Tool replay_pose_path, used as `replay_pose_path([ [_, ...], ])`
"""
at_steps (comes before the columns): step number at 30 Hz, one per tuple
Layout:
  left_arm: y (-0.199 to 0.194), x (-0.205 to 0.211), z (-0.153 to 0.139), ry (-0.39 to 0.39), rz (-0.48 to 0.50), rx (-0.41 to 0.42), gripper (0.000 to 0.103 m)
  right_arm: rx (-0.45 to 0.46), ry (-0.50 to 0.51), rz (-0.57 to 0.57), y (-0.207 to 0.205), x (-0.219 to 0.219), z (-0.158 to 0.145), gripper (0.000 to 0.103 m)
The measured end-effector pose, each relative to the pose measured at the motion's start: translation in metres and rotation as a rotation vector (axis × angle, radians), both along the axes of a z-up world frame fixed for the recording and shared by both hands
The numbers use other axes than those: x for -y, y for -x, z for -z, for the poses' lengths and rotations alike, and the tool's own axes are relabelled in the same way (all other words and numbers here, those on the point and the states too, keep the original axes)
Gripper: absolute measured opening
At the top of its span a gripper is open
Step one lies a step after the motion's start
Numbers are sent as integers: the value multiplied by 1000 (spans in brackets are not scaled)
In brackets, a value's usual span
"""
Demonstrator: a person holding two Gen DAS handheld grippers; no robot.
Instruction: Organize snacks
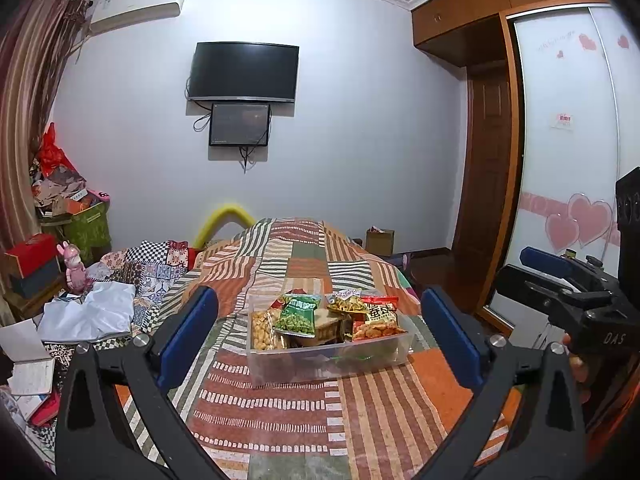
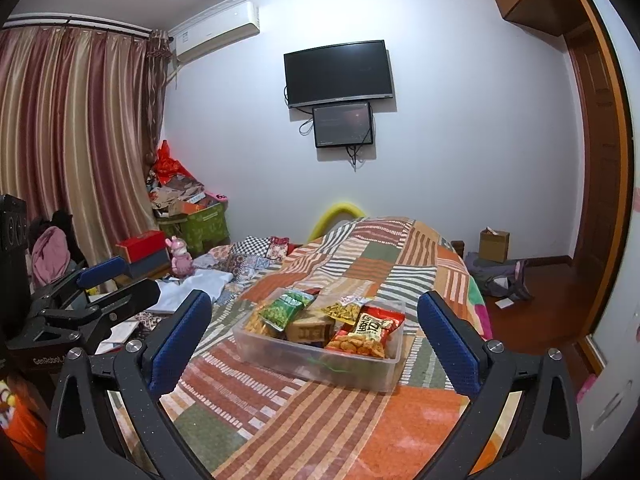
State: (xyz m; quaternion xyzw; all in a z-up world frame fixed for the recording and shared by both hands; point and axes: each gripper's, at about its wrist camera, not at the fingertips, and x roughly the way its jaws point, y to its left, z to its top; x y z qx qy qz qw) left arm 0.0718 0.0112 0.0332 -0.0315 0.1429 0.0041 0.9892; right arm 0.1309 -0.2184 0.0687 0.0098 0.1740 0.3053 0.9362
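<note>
A clear bin (image 1: 328, 354) sits on a patchwork bedspread (image 1: 280, 420), filled with snack packets: a green bag (image 1: 298, 314), a red bag (image 1: 378, 320) and a yellow bag (image 1: 348, 304). A tan box (image 2: 310, 330), possibly crackers, lies among them. The left gripper (image 1: 320, 338) and right gripper (image 2: 314, 338) both hover short of the bin, jaws spread wide, grasping nothing. A dark television (image 1: 244, 72) hangs on the far wall.
</note>
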Motion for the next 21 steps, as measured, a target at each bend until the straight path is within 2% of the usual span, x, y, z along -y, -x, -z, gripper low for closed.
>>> replay_pose_path([
  [21, -2, 0, 6, 2, 14, -16, 103, -9, -3, -5, 4, 1, 4, 103],
])
